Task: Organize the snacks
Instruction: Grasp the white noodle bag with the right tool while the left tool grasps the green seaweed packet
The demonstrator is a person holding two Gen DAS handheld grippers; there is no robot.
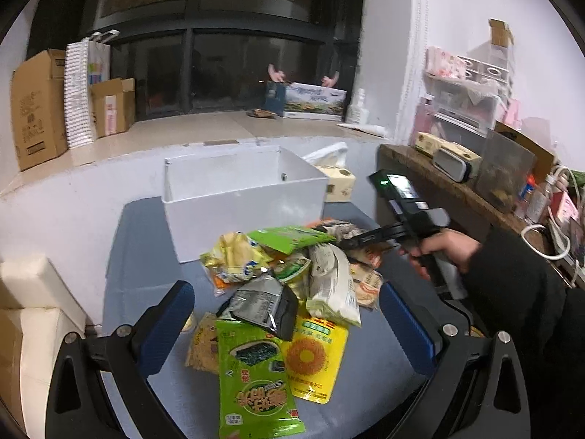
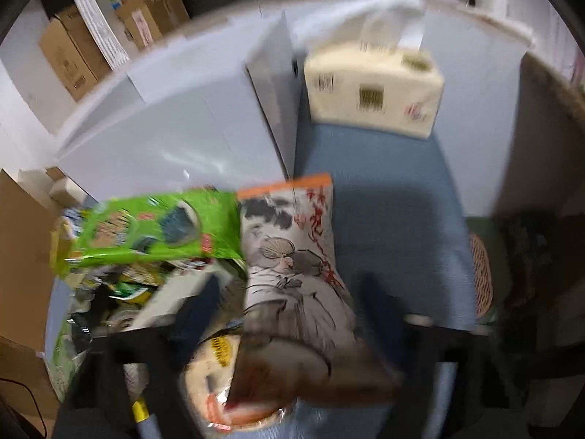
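Observation:
A pile of snack packets (image 1: 292, 267) lies on the blue-grey table (image 1: 146, 256) in front of an open white box (image 1: 241, 197). A green seaweed packet (image 1: 252, 376) and a yellow sunflower packet (image 1: 314, 358) lie nearest, between the fingers of my left gripper (image 1: 289, 322), which is open and empty. My right gripper (image 1: 351, 243) reaches into the pile's far right side. In the blurred right wrist view its fingers (image 2: 197, 314) stand apart around a grey cartoon-printed packet (image 2: 292, 278), beside a green packet (image 2: 153, 226). I cannot tell whether they touch it.
A tissue pack (image 2: 373, 87) stands right of the white box (image 2: 182, 135). A wooden shelf (image 1: 438, 179) with clutter runs along the right. Cardboard boxes (image 1: 36, 109) stand on the ledge at back left. A cream cushion (image 1: 29, 292) lies left of the table.

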